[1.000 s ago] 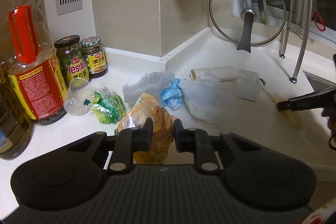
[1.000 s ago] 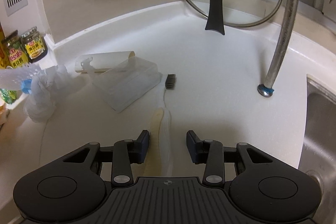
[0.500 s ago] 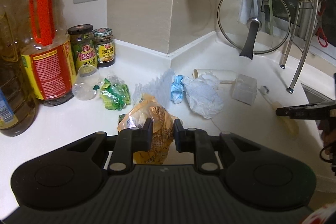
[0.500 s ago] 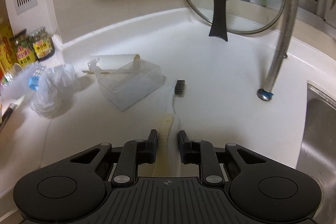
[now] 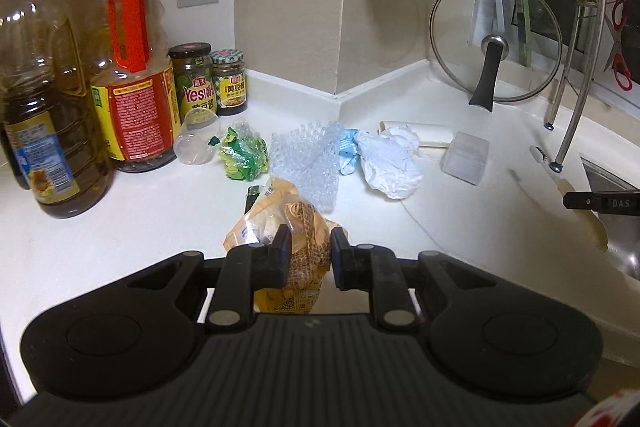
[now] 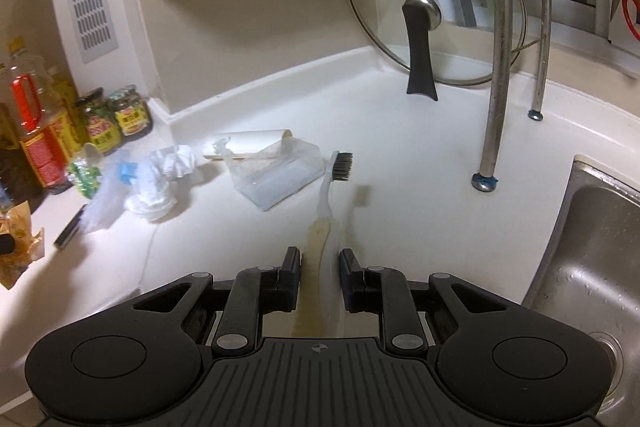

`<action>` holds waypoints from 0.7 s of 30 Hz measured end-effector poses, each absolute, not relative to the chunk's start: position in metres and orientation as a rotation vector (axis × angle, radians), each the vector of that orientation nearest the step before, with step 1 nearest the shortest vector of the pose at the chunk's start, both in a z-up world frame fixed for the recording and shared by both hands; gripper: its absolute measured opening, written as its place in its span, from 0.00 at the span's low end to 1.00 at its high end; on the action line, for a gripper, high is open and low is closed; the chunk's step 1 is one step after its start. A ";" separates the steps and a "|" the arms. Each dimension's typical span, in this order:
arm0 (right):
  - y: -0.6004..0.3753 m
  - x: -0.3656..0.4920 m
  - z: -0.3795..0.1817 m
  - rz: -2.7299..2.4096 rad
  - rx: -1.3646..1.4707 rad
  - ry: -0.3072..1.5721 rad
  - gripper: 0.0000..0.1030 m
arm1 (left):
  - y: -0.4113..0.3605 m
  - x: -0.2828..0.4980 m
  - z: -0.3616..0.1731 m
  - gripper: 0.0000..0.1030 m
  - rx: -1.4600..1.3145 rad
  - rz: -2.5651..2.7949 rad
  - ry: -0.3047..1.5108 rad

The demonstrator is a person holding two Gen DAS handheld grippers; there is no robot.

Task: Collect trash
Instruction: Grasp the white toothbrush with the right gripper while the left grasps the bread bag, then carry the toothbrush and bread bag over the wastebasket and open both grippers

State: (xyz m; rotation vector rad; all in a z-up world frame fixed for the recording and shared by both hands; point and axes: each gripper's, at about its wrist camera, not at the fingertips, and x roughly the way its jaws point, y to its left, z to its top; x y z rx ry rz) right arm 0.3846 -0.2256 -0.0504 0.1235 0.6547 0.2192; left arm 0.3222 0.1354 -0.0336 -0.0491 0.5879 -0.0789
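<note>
the left gripper [image 5: 306,253] pinches a yellow wrapper [image 5: 294,227] over bare near counter [image 5: 120,227]. the right gripper [image 6: 319,273] (beside the sink [image 6: 592,247] edge) pinches a toothbrush [image 6: 326,203], its jaws having just been closing.

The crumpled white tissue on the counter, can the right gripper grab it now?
Probably not yet: the right gripper is shut on a white toothbrush, so it has no room for the crumpled white tissue.

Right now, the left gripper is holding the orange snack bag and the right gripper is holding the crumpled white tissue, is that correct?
Not quite. The left gripper does hold the orange snack bag, but the right gripper is closed on the toothbrush, as the right wrist view shows. The crumpled white tissue lies on the counter, untouched.
</note>
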 end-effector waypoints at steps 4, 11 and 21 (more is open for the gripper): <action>-0.233 0.370 -0.045 0.264 0.135 0.644 0.21 | 0.121 0.303 -0.026 0.18 -0.052 -0.068 0.567; -0.243 0.339 -0.033 0.366 0.151 0.618 0.21 | 0.091 0.264 -0.015 0.18 -0.061 -0.060 0.536; -0.233 0.286 -0.022 0.588 0.209 0.625 0.21 | 0.058 0.200 -0.016 0.18 -0.095 -0.046 0.531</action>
